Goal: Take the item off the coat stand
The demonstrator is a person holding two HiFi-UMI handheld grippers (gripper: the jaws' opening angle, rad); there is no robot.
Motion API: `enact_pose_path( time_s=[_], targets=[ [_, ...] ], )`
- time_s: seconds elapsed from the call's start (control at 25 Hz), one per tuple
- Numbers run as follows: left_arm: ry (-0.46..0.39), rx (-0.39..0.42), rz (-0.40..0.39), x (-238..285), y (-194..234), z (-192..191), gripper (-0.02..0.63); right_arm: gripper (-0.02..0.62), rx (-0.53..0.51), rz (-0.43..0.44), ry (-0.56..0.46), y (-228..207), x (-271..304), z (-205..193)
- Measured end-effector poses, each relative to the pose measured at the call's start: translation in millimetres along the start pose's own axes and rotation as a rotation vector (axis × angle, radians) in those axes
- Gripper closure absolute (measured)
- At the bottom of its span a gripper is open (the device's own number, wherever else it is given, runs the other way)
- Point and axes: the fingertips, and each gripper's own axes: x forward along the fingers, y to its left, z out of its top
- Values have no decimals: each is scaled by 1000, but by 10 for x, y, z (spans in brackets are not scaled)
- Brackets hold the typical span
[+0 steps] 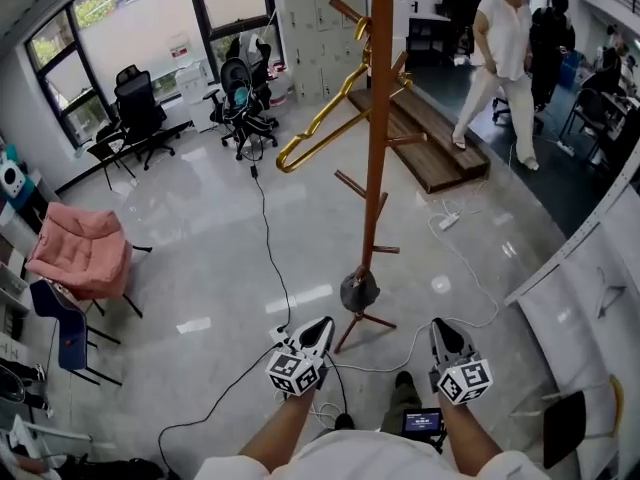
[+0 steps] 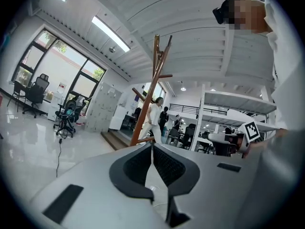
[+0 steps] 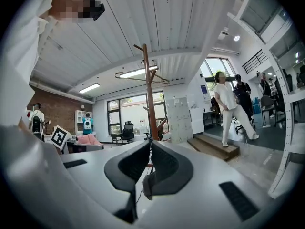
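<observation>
Scene: a head view is looking steeply down on a glossy pale floor (image 1: 200,228), with a tall brown wooden coat stand (image 1: 378,118) rising through the centre of the frame.
Item: a gold metal clothes hanger (image 1: 322,120) is hanging from a peg near the stand's top, in the upper centre of the frame, slanting down to the left.
Left gripper (image 1: 322,324): it is waiting at the lower centre, its jaws pressed together on nothing.
Right gripper (image 1: 441,326): it is waiting just right of lower centre, its jaws likewise pressed together and empty.
Gap: both grippers are sitting low, near the stand's base and well apart from the hanger.
Progress: nothing appears done yet. The hanger is still on its peg, so reaching up, opening a claw, pinching the hanger and lifting it clear all seem left to do.
</observation>
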Motion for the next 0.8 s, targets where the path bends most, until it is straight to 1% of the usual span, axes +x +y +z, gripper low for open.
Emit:
enact_pose_path(
  time_s=[0.12, 0.24, 0.36, 0.44, 0.52, 0.6, 0.8],
  targets=[
    [6, 6, 56, 270, 130, -72, 597, 569, 5, 42, 12, -288, 327, -22],
    [-3, 3, 131, 667, 287, -175, 597, 569, -5, 117, 27, -637, 745, -29],
    [-14, -26, 208, 1034, 384, -350, 595, 568, -7, 194, 47, -978, 1100, -66],
    [-8, -44, 253, 1202, 502, -509, 591, 568, 0, 238, 64, -1122, 1332, -142],
    [15, -55, 287, 1344, 664, -701, 571, 568, 5, 276, 85, -1212, 1558, -246],
    [52, -61, 315, 1487, 828, -908, 525, 568, 9, 311, 107, -1290, 1762, -337],
    [173, -77, 368, 1725, 1153, -1435, 483, 568, 15, 371, 151, -1418, 2109, -483]
  ],
)
